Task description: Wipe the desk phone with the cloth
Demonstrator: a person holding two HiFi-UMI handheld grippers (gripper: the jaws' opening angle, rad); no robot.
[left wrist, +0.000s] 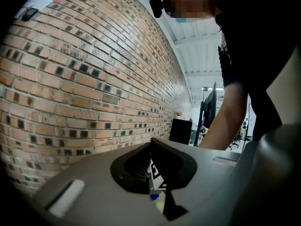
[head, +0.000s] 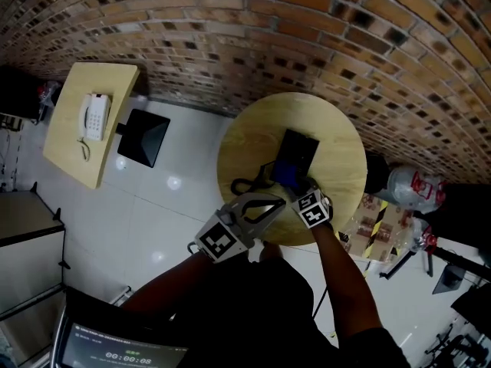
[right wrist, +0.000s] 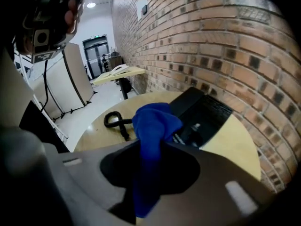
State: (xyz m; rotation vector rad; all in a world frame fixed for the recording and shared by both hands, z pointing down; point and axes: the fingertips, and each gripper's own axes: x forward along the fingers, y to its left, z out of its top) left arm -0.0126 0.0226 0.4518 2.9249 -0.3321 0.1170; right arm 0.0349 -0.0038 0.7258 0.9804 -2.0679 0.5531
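The desk phone [head: 298,152] looks hard and a bit heavy. The right gripper [right wrist: 148,166] pinches the soft, floppy cloth [right wrist: 154,121] between its 2 jaws. The left gripper [left wrist: 157,192] is pressed together, empty.

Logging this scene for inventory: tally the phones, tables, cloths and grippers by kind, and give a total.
Phones: 2 (black desk phone, white phone)
Tables: 2 (round table, rectangular table)
Cloths: 1 (blue cloth)
Grippers: 2 (left gripper, right gripper)
Total: 7
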